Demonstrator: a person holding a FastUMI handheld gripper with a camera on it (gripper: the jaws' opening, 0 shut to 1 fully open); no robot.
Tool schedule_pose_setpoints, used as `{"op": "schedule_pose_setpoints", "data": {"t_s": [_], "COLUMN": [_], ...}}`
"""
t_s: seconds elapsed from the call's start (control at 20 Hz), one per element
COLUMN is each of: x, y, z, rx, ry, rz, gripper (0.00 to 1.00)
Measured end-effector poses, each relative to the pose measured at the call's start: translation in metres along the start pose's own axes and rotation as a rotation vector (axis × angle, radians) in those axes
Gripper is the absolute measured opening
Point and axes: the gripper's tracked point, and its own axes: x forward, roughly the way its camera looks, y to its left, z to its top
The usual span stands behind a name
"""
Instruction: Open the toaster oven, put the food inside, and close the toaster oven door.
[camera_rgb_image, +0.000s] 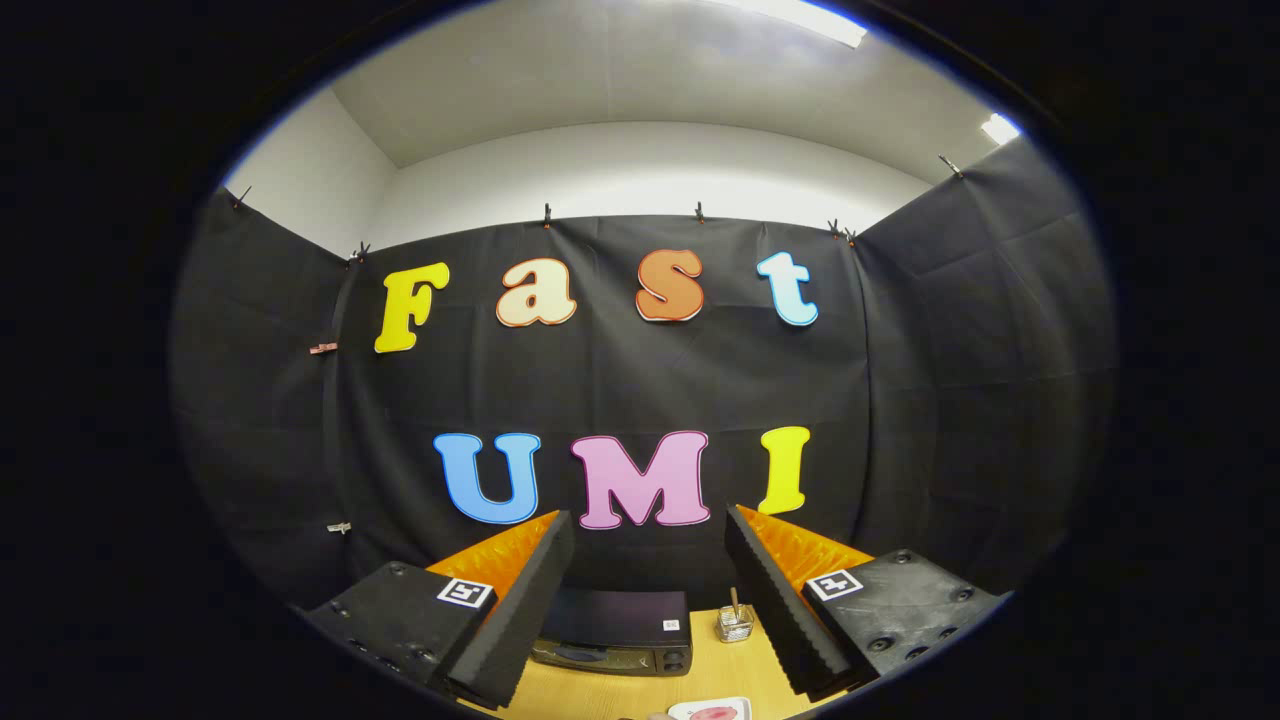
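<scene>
While I hold the gripper (650, 610) high, its jaws stand wide apart, holding and touching nothing. Each finger (520, 610) is a black wedge of ribbed foam backed with orange. Between them, further ahead, the toaster oven (615, 632) sits on the pale wooden table (560, 695): a dark, boxy shape, long axis crosswise, front towards me. A small glass jar (735, 624) stands just beside it; nearer me lies a white plate (712, 710) with something pink on it.

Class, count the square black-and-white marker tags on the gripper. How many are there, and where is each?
2. One marker tag sits on the block behind the left finger; the other marker tag on the block behind the right. The open fingers frame the toaster oven. Others may be hidden.
</scene>
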Motion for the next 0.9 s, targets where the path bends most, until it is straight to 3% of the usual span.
{"op": "schedule_pose_setpoints", "data": {"t_s": [0.35,0.75,0.9], "x": [0.049,0.096,0.112], "y": [0.043,0.101,0.097], "z": [-0.062,-0.169,-0.212], "rx": [0.002,0.064,0.075], "ry": [0.089,0.279,0.329], "rz": [0.074,0.183,0.172], "gripper": [0.98,0.98,0.99]}}
